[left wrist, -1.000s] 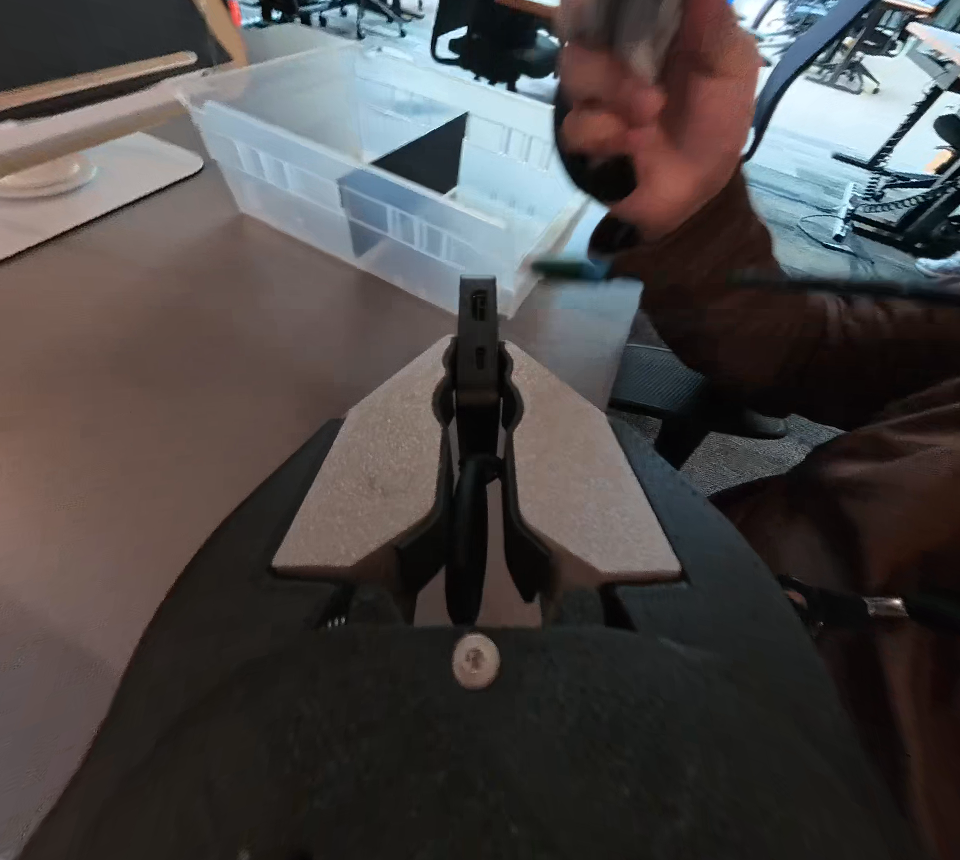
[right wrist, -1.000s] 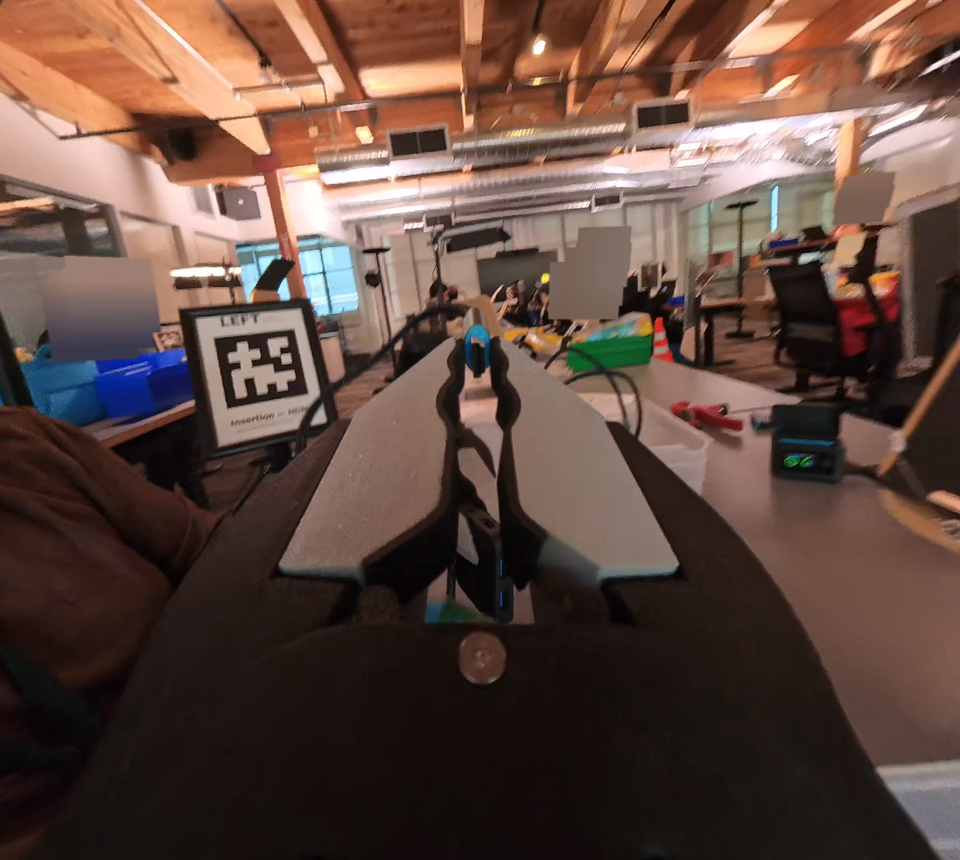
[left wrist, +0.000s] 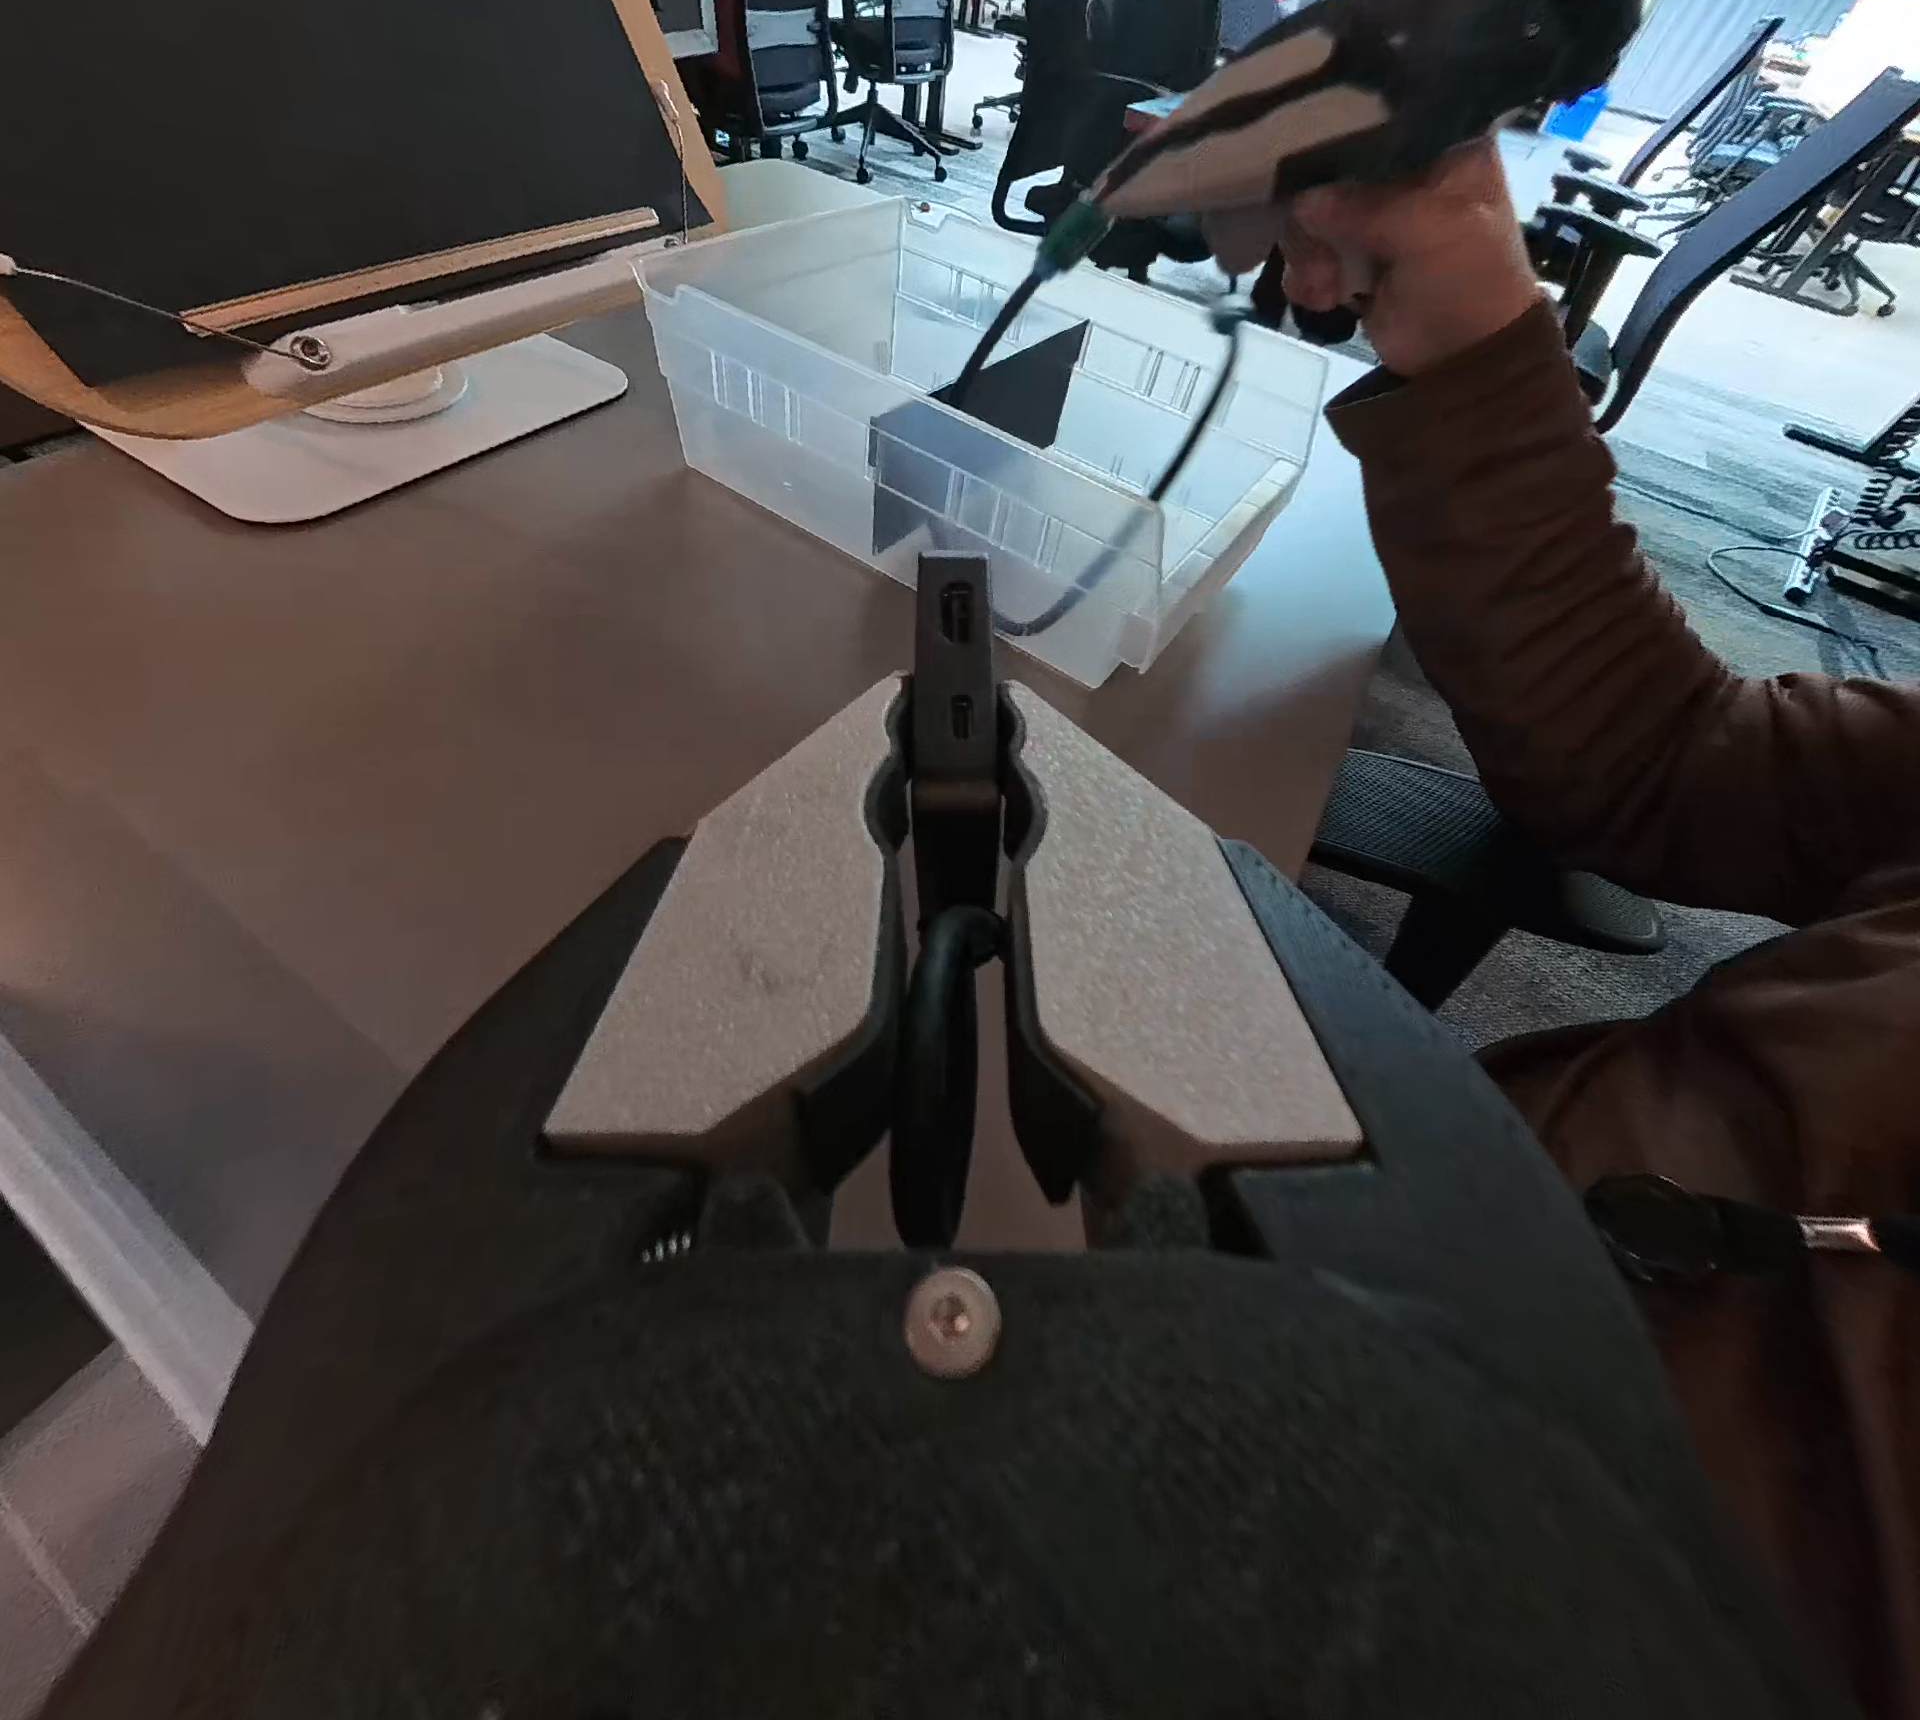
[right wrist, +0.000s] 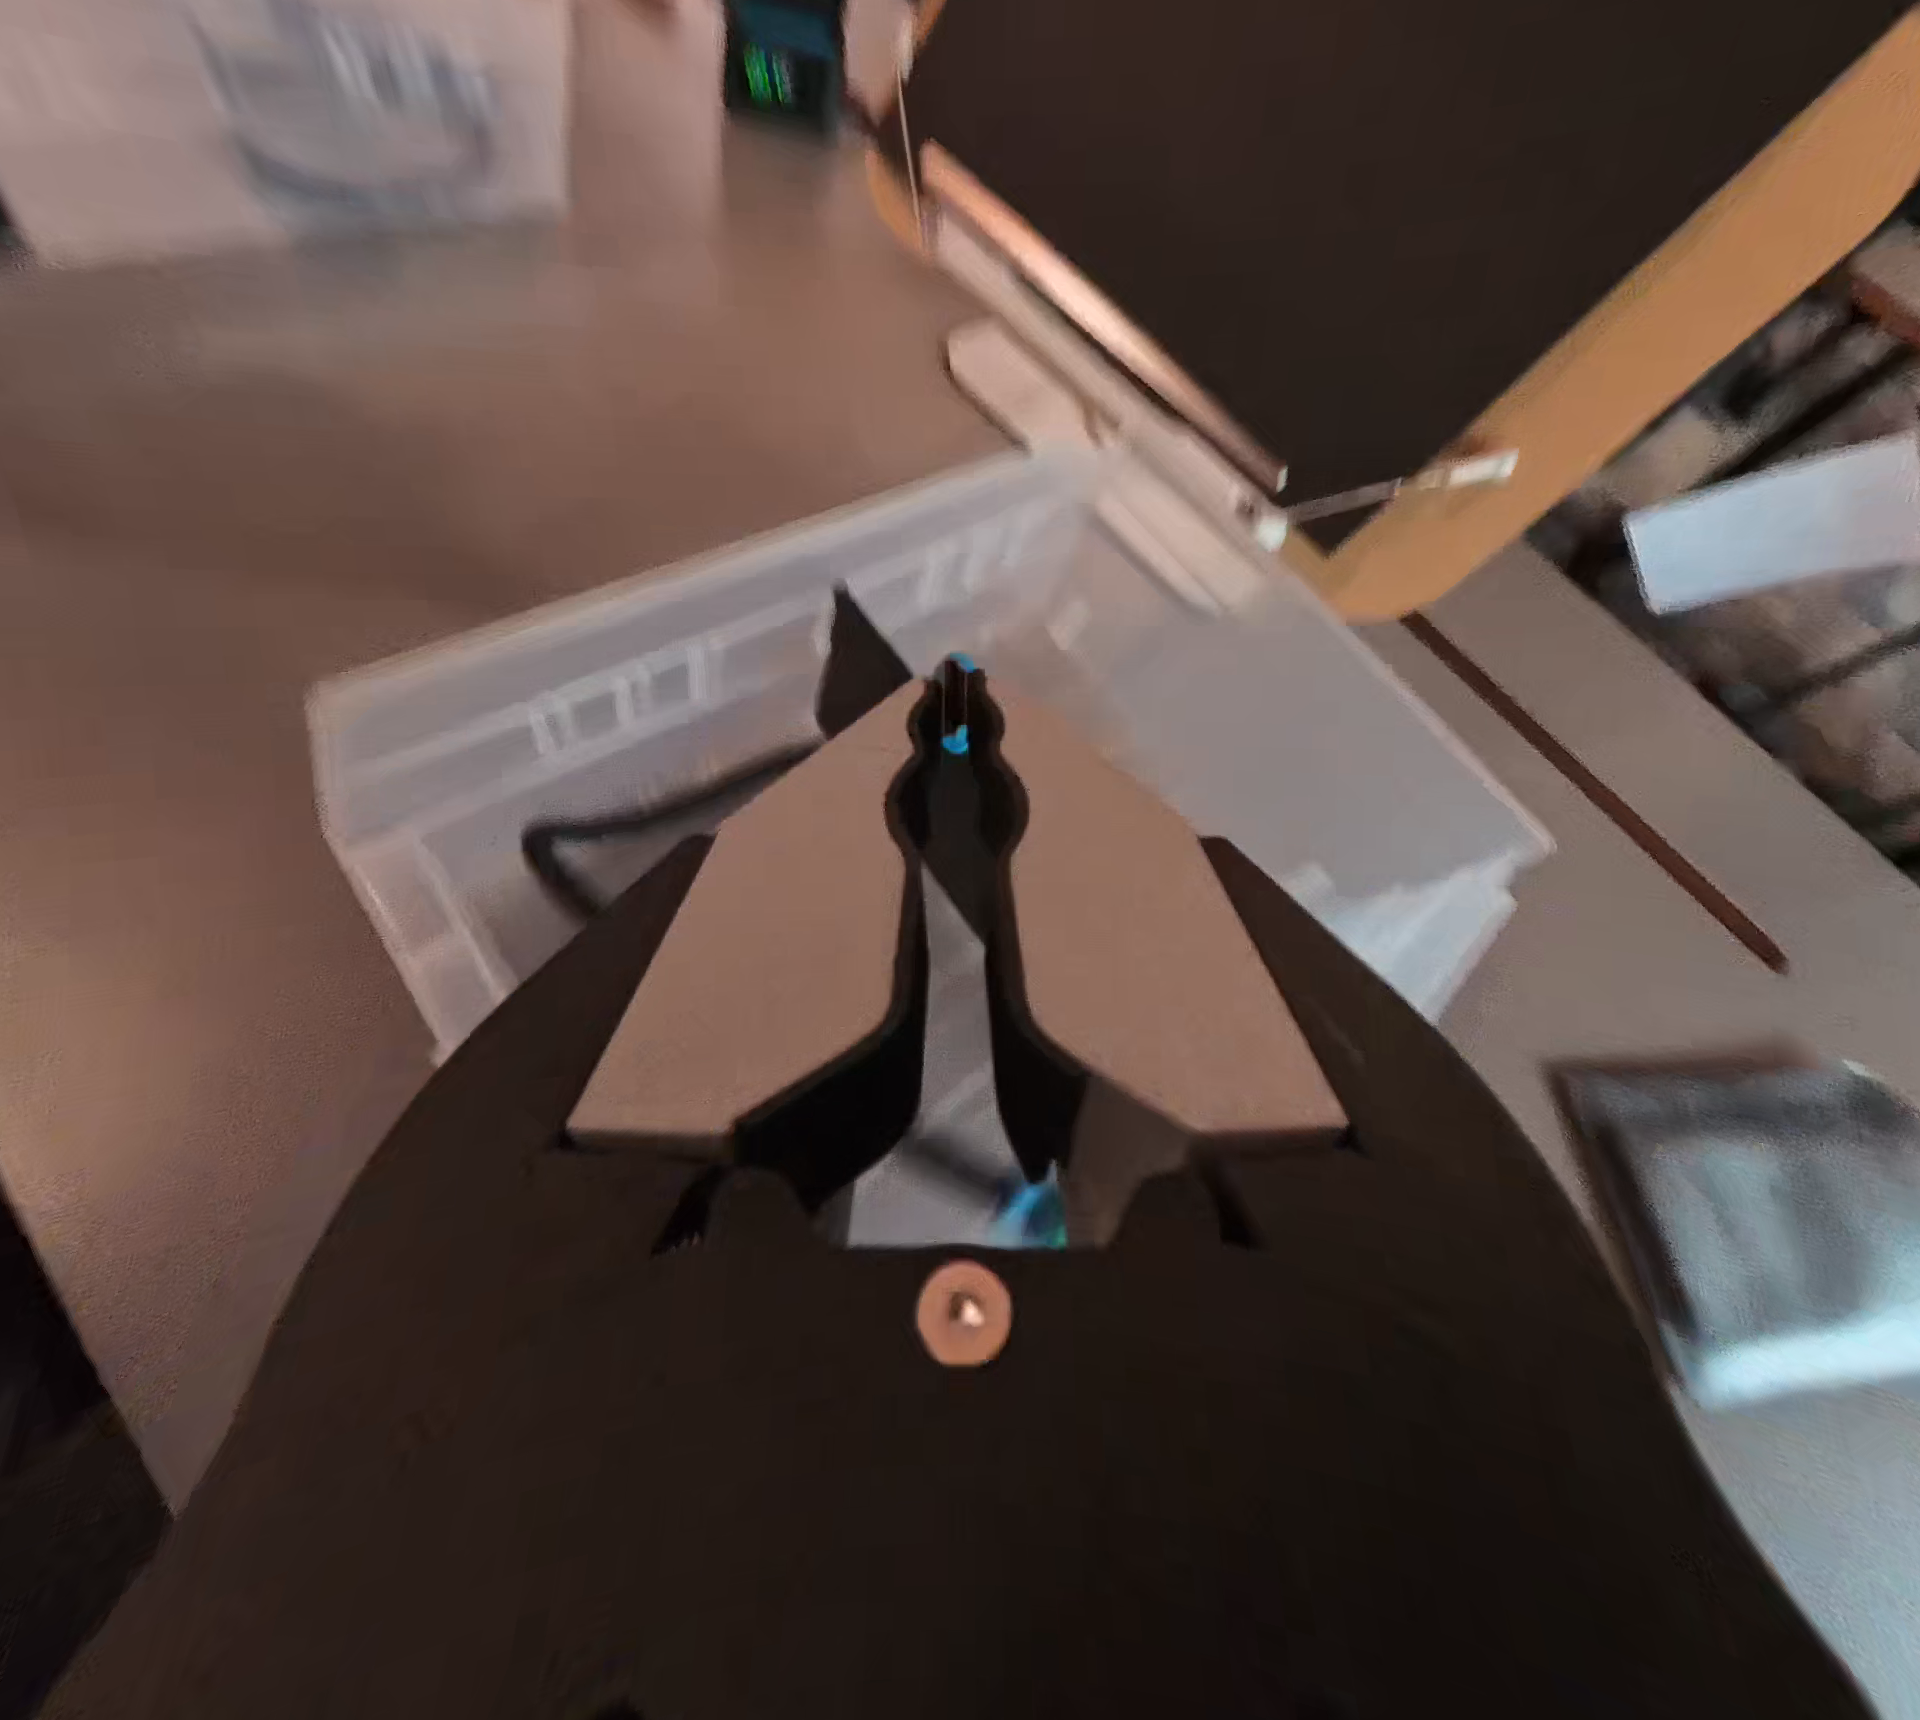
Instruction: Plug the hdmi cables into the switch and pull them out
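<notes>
My left gripper [left wrist: 954,740] is clamped tight on the switch [left wrist: 953,647], held edge-up above the table [left wrist: 416,683], ports facing the camera and empty. My right gripper [left wrist: 1101,200] is pinched shut on the green-ended plug of an hdmi cable [left wrist: 1195,434], above the clear bin [left wrist: 1039,527] into which its cord trails. I judge this the approach to insertion. Next: turn the plug toward the upper port, line it up, and push straight in.

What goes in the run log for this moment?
left gripper: shut on switch | right gripper: shut on cable plug, over clear bin | unplugged
</notes>
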A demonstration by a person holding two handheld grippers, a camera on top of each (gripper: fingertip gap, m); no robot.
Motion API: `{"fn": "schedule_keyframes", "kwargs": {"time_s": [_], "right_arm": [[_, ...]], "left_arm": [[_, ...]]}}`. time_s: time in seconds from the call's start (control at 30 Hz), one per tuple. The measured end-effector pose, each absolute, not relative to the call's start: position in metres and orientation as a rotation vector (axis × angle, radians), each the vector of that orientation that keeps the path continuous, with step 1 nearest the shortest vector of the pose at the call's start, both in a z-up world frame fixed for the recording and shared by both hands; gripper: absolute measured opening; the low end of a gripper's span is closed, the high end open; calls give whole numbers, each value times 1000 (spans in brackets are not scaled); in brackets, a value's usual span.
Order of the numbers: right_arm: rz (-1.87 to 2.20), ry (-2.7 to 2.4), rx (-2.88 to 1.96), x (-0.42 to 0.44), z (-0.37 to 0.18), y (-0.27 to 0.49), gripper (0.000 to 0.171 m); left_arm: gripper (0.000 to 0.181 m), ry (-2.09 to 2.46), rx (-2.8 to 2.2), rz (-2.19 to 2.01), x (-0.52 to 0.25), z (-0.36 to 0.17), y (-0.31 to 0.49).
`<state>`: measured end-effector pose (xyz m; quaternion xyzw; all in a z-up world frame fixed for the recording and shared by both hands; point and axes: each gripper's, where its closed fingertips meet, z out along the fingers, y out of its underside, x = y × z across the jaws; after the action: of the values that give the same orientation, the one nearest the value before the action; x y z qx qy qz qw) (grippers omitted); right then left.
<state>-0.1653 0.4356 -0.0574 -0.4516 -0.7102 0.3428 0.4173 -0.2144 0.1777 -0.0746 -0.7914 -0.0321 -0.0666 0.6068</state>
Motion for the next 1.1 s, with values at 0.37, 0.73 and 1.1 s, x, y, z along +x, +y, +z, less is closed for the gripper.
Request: {"fn": "schedule_keyframes", "kwargs": {"time_s": [0.37, 0.73, 1.1], "right_arm": [[117, -2101, -1524, -128, -169, 490, 26], [954, -1893, -1147, -159, -51, 376, 41], [1618, -2482, -826, -163, -94, 173, 18]], "left_arm": [[11, -59, -1841, -179, -210, -78, 179], [11, -5, -1699, -332, -191, -57, 182], [11, 49, -1689, -472, -159, -60, 195]]}}
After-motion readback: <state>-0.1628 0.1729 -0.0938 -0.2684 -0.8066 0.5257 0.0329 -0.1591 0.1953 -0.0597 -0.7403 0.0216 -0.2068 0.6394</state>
